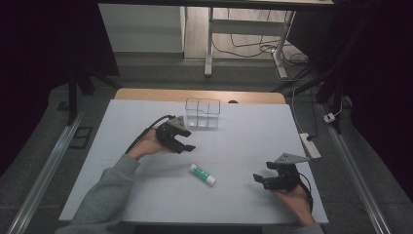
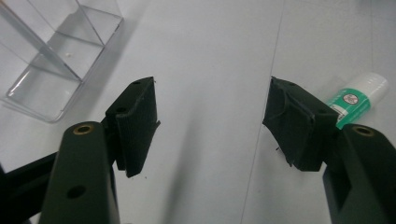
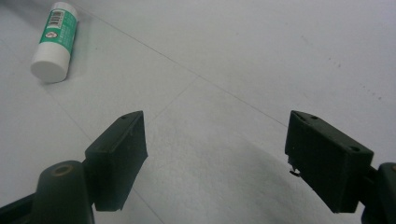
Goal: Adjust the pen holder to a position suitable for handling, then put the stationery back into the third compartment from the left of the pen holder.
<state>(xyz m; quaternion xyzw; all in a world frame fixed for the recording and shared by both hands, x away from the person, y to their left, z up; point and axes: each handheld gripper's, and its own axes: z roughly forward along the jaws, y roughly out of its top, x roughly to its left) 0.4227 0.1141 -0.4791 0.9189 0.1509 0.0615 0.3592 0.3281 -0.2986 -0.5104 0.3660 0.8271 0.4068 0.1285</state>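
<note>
**Left gripper lining up on the glue stick**

Left gripper (image 1: 187, 145): jaws spread wide, nothing between them, bare table (image 1: 243, 131) showing in the gap. It hangs just above the table, up and to the left of the glue stick (image 1: 202, 174) in the high view, between the stick and the clear box (image 1: 202, 113). In the left gripper view the stick (image 2: 357, 99) peeks out behind the right-hand jaw, outside the gap, white cap pointing away.

Right gripper (image 1: 261, 178): jaws also spread, empty, low over the table well to the right of the stick. From its own camera the stick (image 3: 55, 41) lies far off at upper left.

Glue stick: lying flat on the table, diagonal, touching neither gripper and well apart from the box.

Judgement on the step: this looks like the approach for a pick by the left gripper. To do it well:
- swing the jaws so the stick sits centred in the gap, not behind one jaw;
- turn the wrist so the pads cross the stick's long axis, on the green body;
- lower until the pads straddle it before closing, since a round stick may roll if nudged by one pad first.
</note>
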